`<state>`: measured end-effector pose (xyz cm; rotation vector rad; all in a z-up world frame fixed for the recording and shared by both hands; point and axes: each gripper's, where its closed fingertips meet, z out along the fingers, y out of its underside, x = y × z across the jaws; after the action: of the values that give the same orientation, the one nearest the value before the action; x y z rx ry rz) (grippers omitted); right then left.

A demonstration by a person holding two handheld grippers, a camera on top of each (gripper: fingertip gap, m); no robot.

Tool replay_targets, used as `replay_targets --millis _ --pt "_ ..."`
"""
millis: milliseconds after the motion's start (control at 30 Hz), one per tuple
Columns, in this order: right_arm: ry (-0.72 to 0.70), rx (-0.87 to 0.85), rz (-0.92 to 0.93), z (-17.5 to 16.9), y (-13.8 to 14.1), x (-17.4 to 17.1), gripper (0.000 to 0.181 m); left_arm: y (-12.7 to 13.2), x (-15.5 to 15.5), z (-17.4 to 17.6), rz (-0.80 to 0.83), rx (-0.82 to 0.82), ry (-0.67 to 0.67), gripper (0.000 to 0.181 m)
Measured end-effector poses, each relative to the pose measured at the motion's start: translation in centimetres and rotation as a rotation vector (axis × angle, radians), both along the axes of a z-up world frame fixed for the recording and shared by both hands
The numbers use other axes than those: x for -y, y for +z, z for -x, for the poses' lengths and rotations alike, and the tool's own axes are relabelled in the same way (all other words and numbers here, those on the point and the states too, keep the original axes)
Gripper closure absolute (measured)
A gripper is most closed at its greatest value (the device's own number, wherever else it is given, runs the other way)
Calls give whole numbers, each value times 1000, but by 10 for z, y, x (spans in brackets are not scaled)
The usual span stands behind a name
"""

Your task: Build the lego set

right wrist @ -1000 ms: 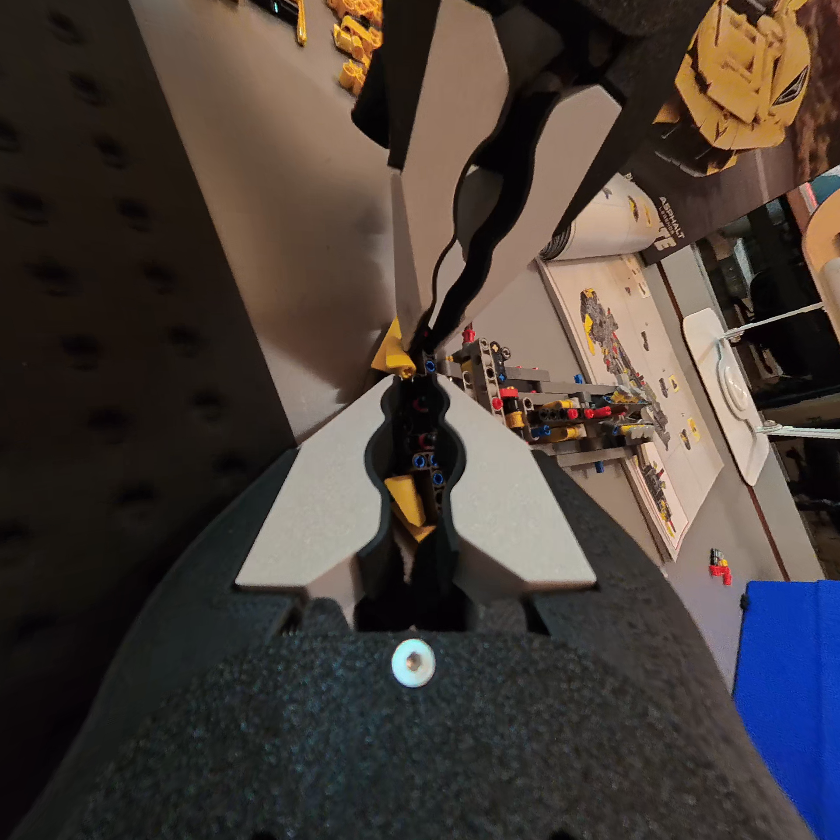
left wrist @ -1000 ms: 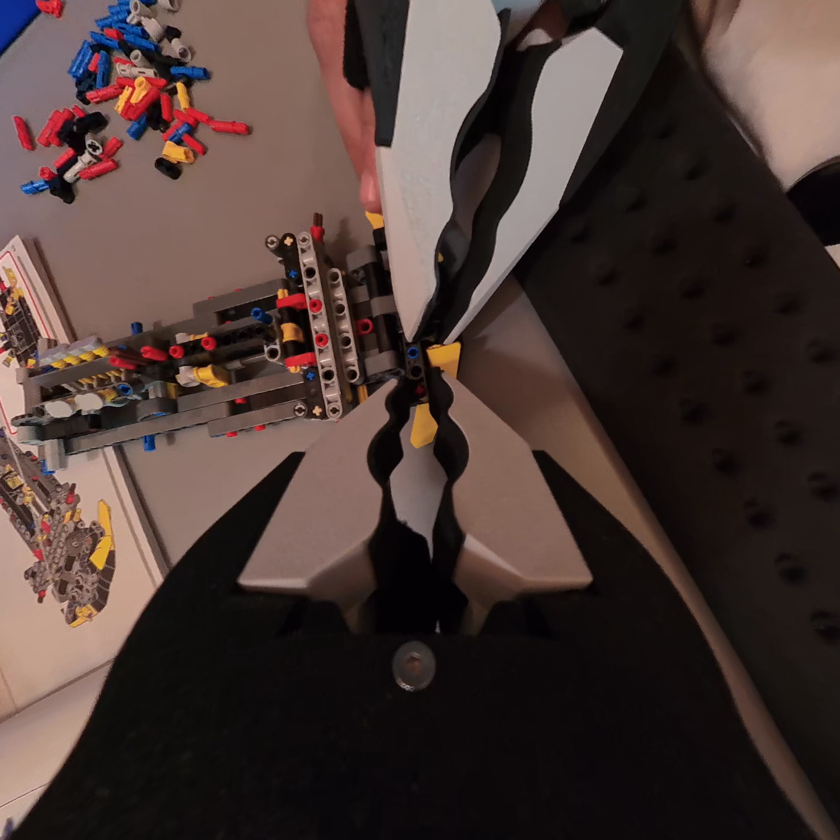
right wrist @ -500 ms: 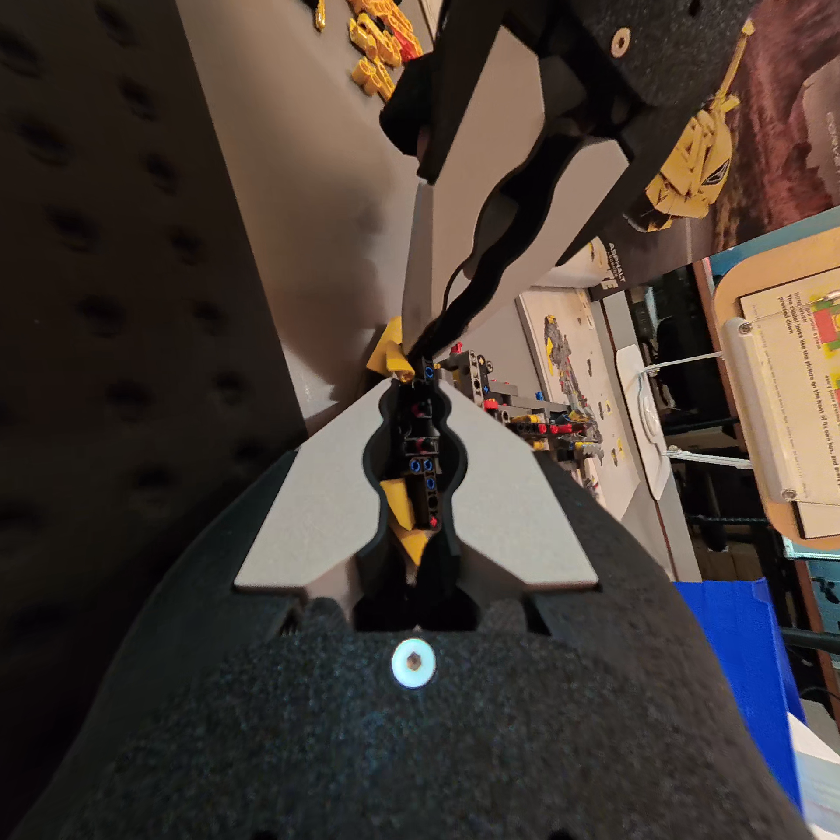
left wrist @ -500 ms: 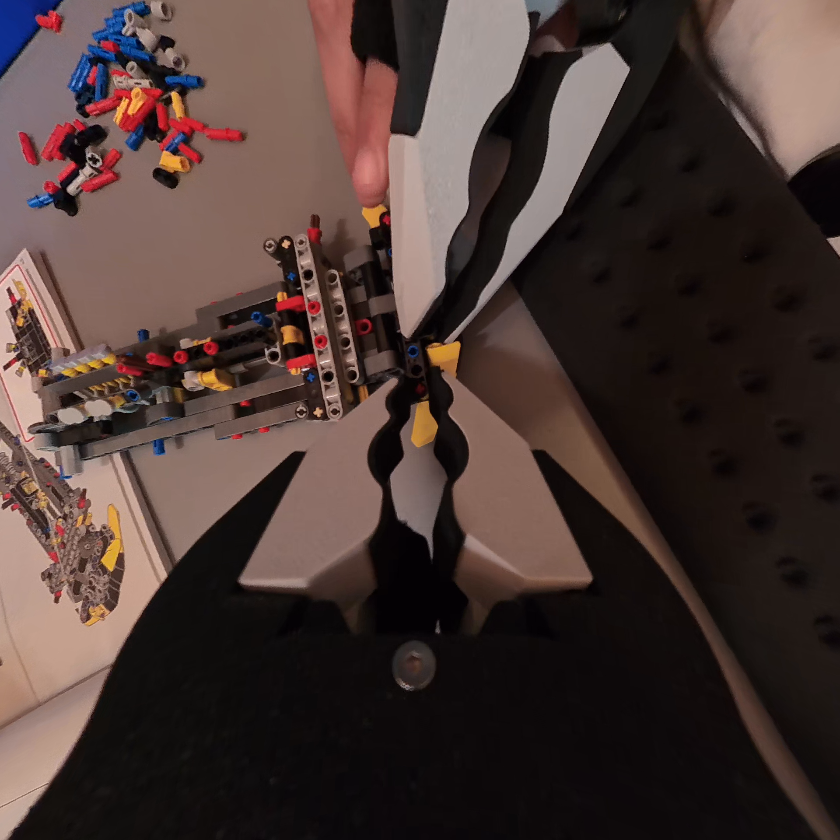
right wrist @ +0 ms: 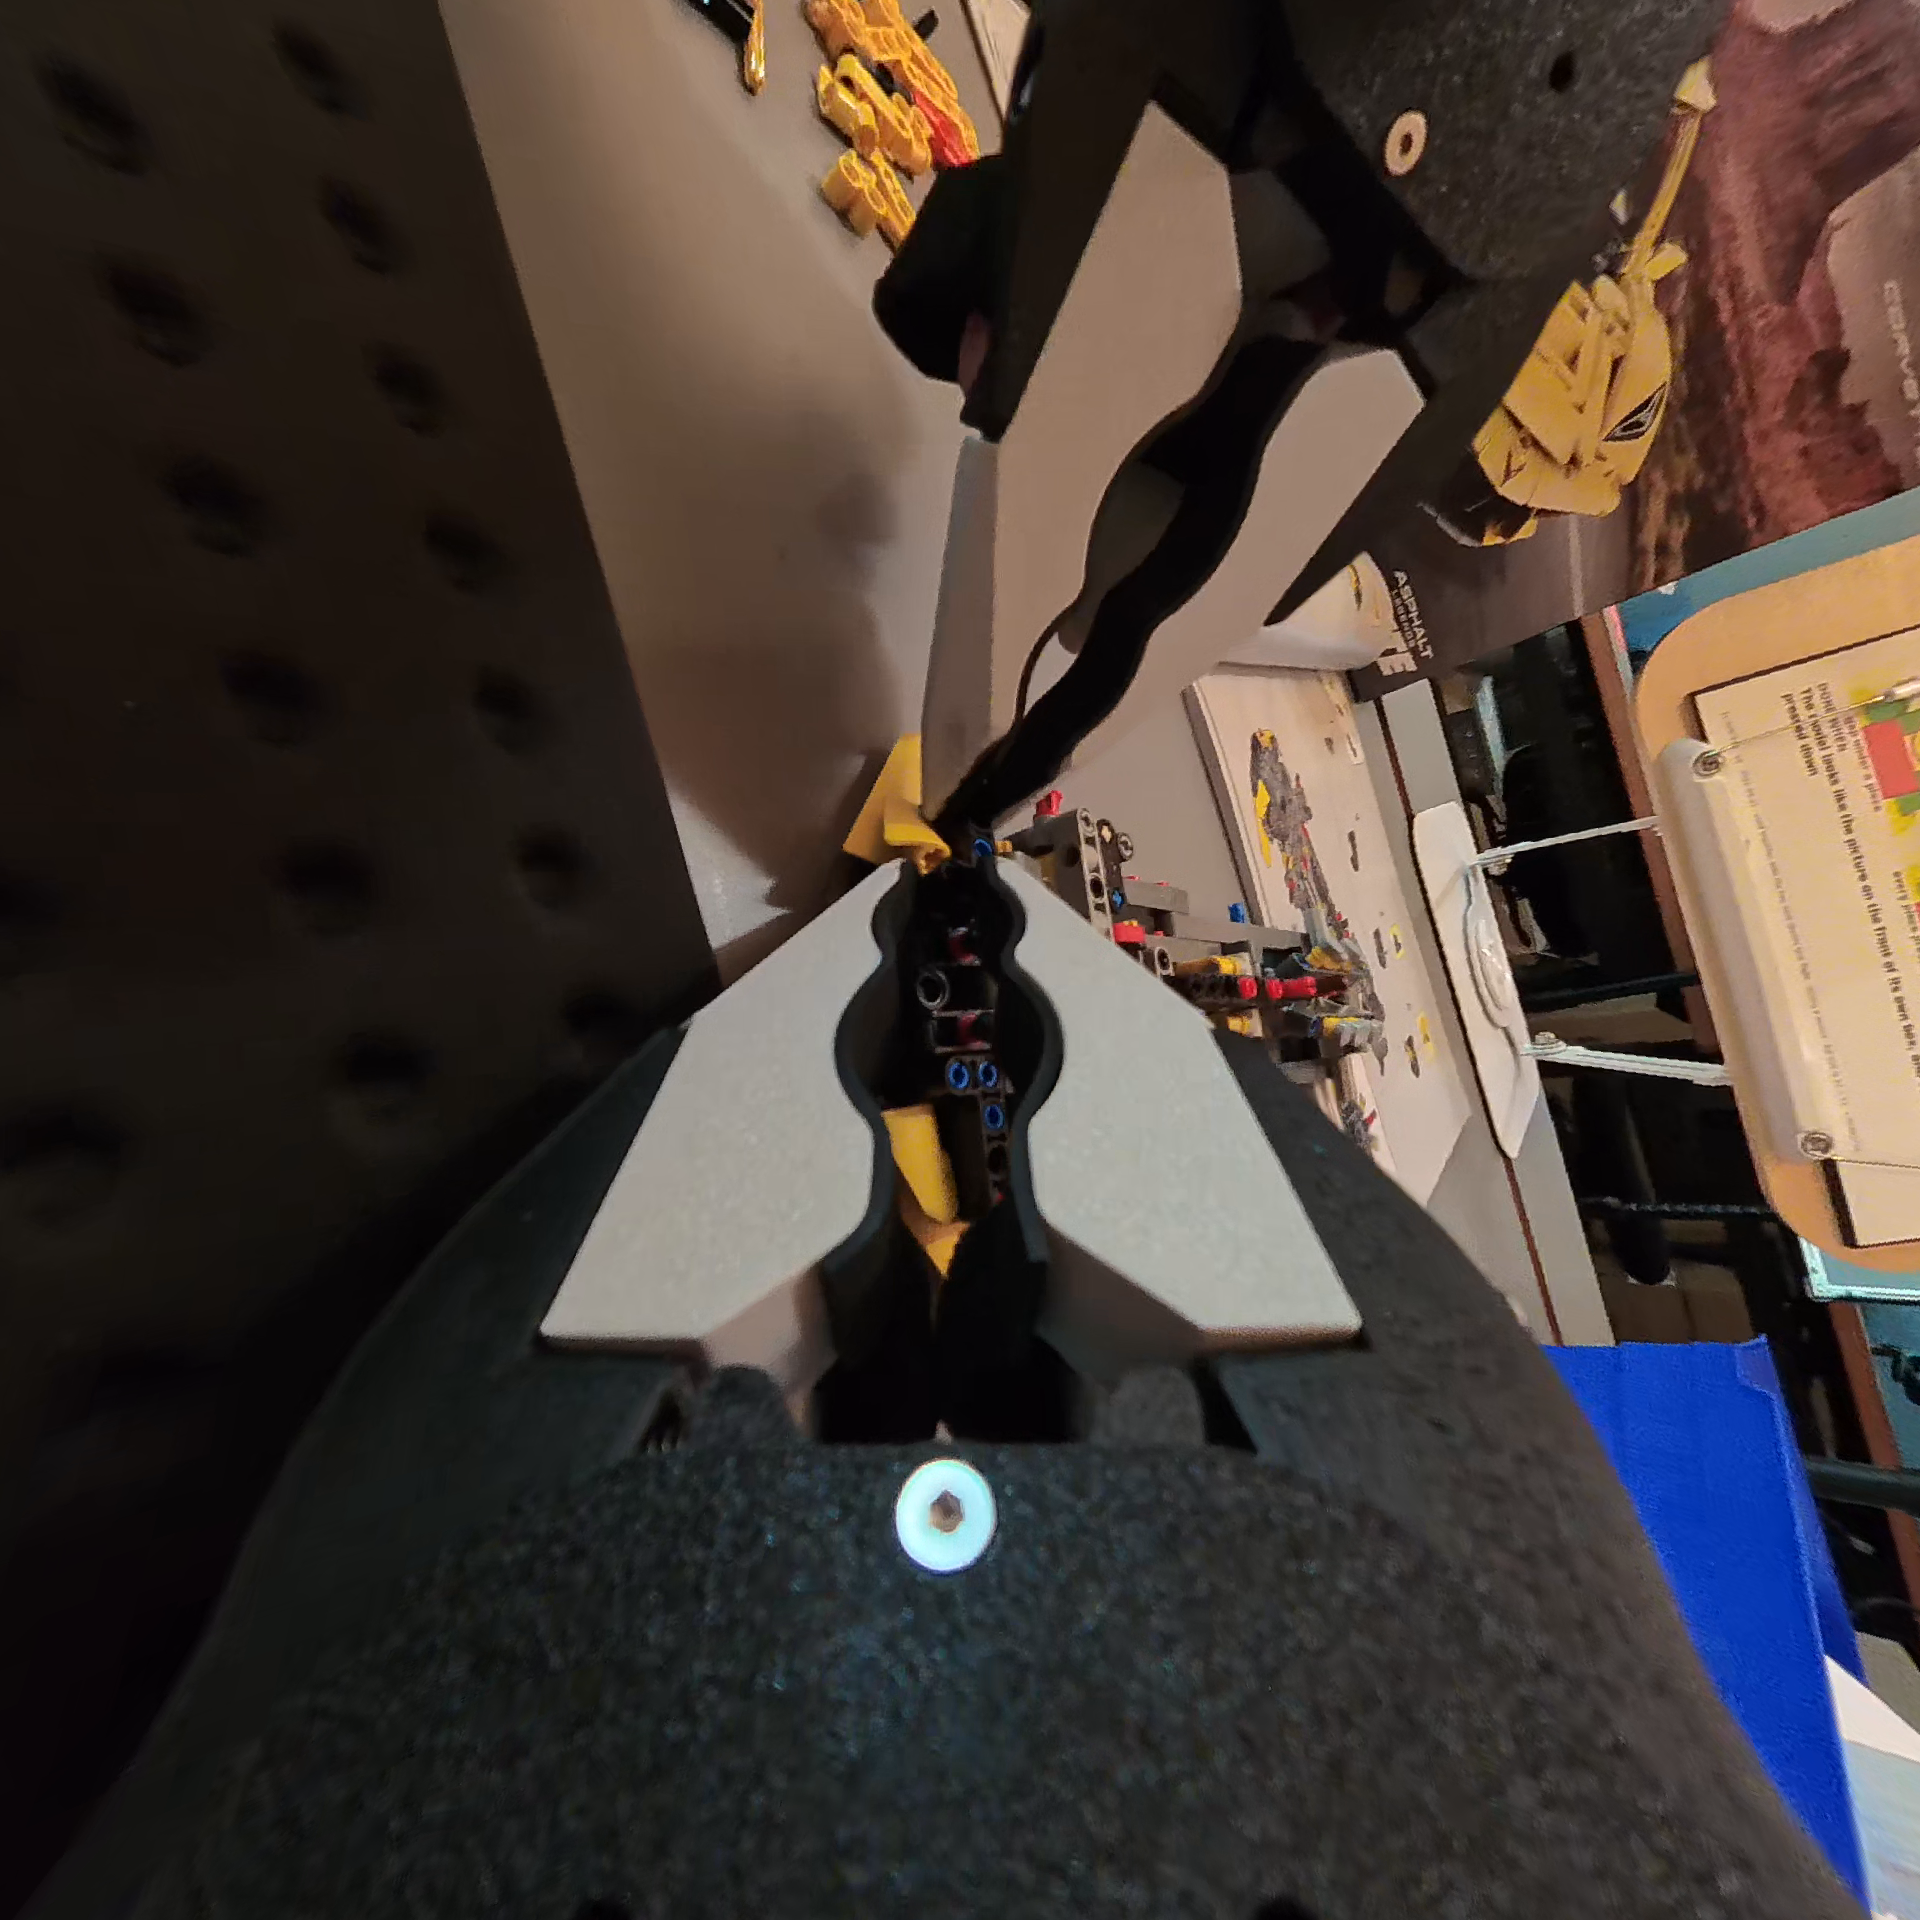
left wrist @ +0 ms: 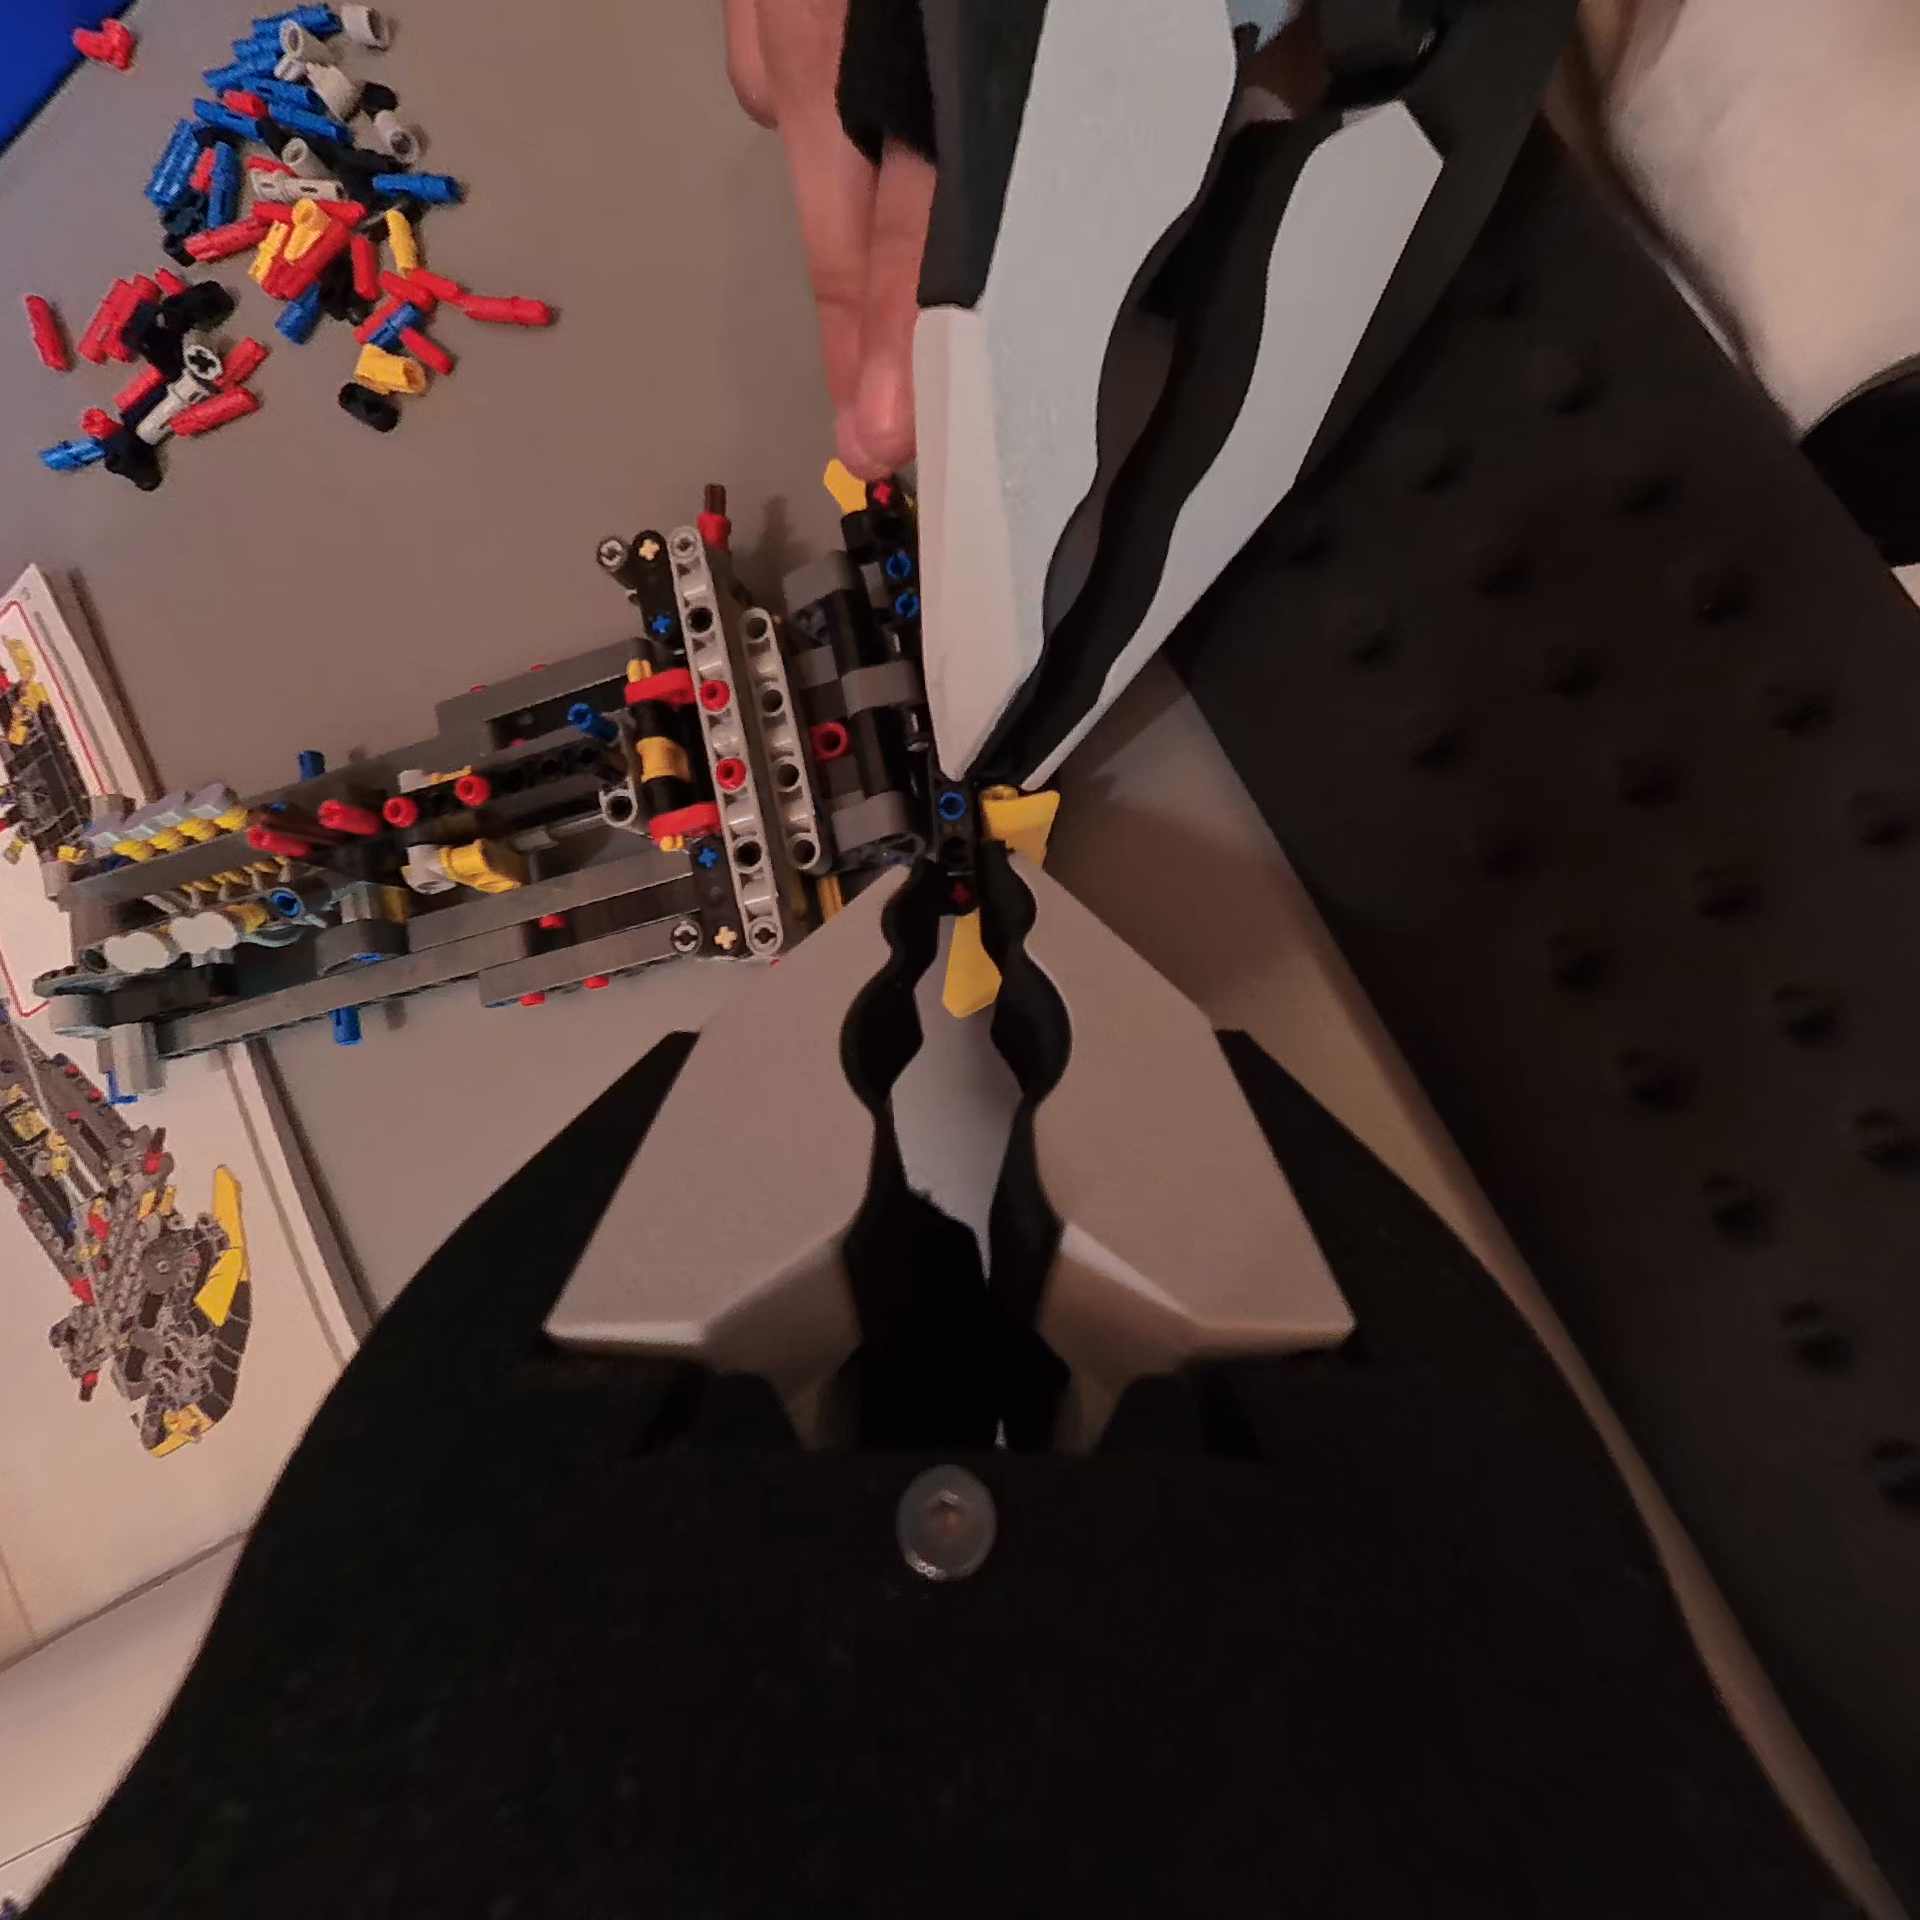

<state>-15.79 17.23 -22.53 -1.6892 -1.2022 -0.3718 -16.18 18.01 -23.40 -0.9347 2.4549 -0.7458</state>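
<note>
The long grey and black lego model [left wrist: 540, 831] lies on the grey table with red, blue and yellow pins in it. My left gripper [left wrist: 951, 883] is shut on the black and yellow end assembly [left wrist: 971, 831] at the model's near end. My right gripper [left wrist: 987, 774] comes from above, tip to tip with the left. In the right wrist view my right gripper [right wrist: 951, 878] is shut on the same black beam [right wrist: 961, 1049] with blue pins and a yellow panel [right wrist: 920, 1153]. The left gripper [right wrist: 961, 821] meets it from above, beside a yellow piece [right wrist: 894, 826].
A pile of red, blue, black and yellow pins [left wrist: 260, 239] lies at the far left. The instruction booklet [left wrist: 114, 1278] lies beside the model. A person's fingers [left wrist: 873, 312] touch the right gripper. A black perforated board [left wrist: 1558, 831] stands close by. Yellow parts [right wrist: 883, 135], the set's box [right wrist: 1714, 364] and a blue bin [right wrist: 1714, 1558] show too. My two grippers' fingertips are within a few centimetres of each other.
The right gripper has tilted, so its background has swung and the model sits deeper between its fingers. The person's fingers have come lower beside it. Both grips hold.
</note>
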Motion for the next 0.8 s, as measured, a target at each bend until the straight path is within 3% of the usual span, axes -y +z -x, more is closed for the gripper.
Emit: replay_targets --millis 433,533,600,700,800 --pt "-10 -123 110 -3 2 0 170 15 3 -2 147 119 110 175" --pt "23 -242 141 -1 15 6 170 24 8 -1 210 161 112 175" --pt "18 -414 233 -5 26 9 166 30 10 -1 238 205 119 175" --pt "-16 -637 432 -16 28 13 147 19 7 -1 214 203 133 175" --pt "-68 -674 612 -23 11 16 136 11 4 -4 222 191 142 175"
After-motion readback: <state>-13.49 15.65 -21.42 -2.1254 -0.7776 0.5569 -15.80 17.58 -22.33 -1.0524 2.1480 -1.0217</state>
